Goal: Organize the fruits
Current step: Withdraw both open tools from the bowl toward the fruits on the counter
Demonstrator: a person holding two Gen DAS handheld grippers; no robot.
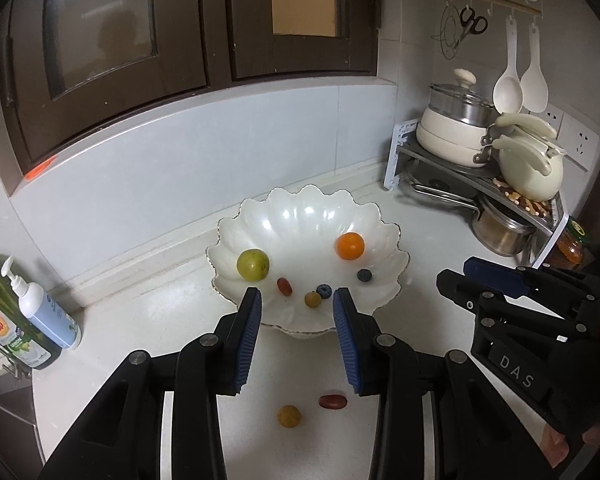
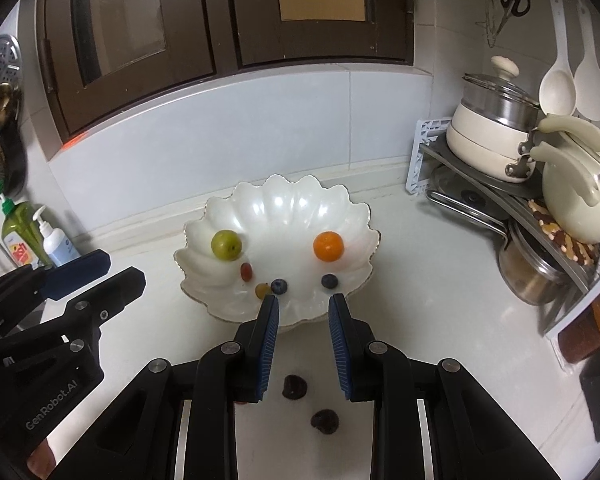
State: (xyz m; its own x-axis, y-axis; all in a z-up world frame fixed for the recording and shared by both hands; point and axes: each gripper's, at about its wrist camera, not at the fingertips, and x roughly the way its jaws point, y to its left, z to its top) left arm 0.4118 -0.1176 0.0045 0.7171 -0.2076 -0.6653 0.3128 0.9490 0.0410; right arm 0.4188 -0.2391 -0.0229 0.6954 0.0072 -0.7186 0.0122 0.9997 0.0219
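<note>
A white scalloped bowl (image 1: 300,208) (image 2: 283,196) stands on the counter. It holds a green fruit (image 1: 252,265), an orange (image 1: 350,246), a red grape (image 1: 284,286), a yellowish grape (image 1: 312,299) and two blueberries (image 1: 324,291) (image 1: 364,275). In front of it on the counter lie a small yellow fruit (image 1: 288,416), a red grape (image 1: 332,401) and two dark wrinkled fruits (image 2: 294,387) (image 2: 324,421). My left gripper (image 1: 295,294) (image 2: 125,268) hovers open over the bowl's near rim, holding nothing. My right gripper (image 2: 304,300) (image 1: 454,274) hangs beside it, jaws a little apart with nothing between them.
A corner rack (image 1: 480,168) with pots, a kettle (image 1: 532,176) and jars stands at the right. Soap bottles (image 1: 39,308) sit at the left by the sink edge. Dark window frames run above the tiled wall behind the bowl.
</note>
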